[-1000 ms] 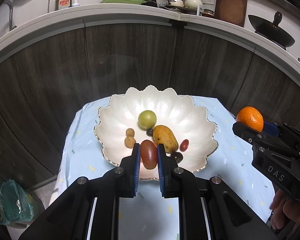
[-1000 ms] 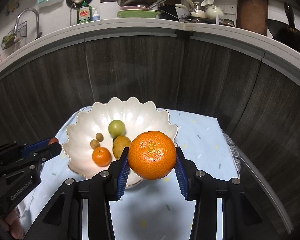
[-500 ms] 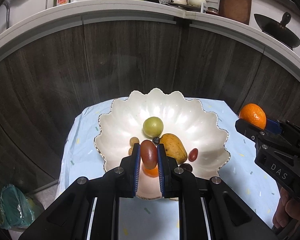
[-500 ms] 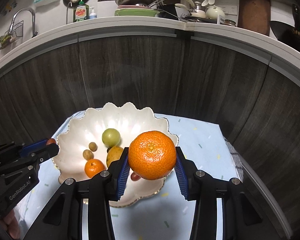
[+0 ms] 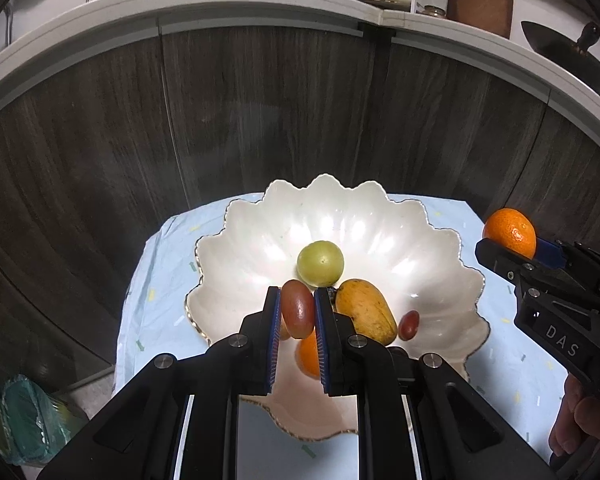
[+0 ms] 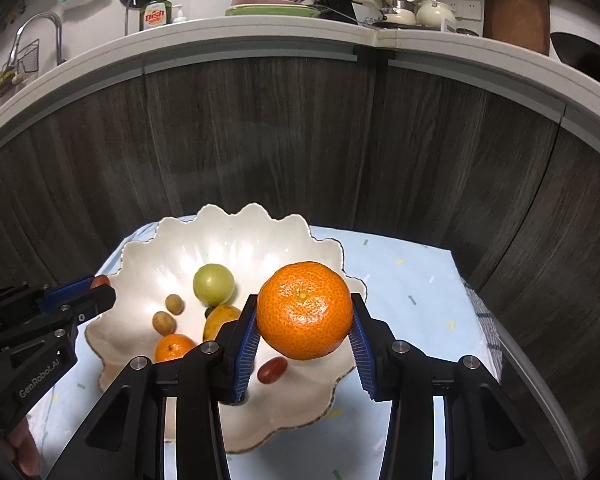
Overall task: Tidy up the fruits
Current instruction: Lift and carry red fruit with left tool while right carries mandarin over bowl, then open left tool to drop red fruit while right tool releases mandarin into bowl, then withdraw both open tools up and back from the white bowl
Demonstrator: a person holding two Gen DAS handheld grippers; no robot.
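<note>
Carrying both fruits forward, we now hang over the scalloped white ceramic bowl, closer than a second ago. Our left gripper pinches a dark red oblong grape; our right gripper clamps a large round orange mandarin. Release looks near. Readable: "GenRobot.AI", "DAS", "dish".

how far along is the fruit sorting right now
Mostly done: the white bowl already holds a green fruit, mango, small orange, two brown longans and a red grape. In hand: the left tongs grip a reddish date, the right tongs a mandarin, both above the bowl. Left: releasing both.
</note>
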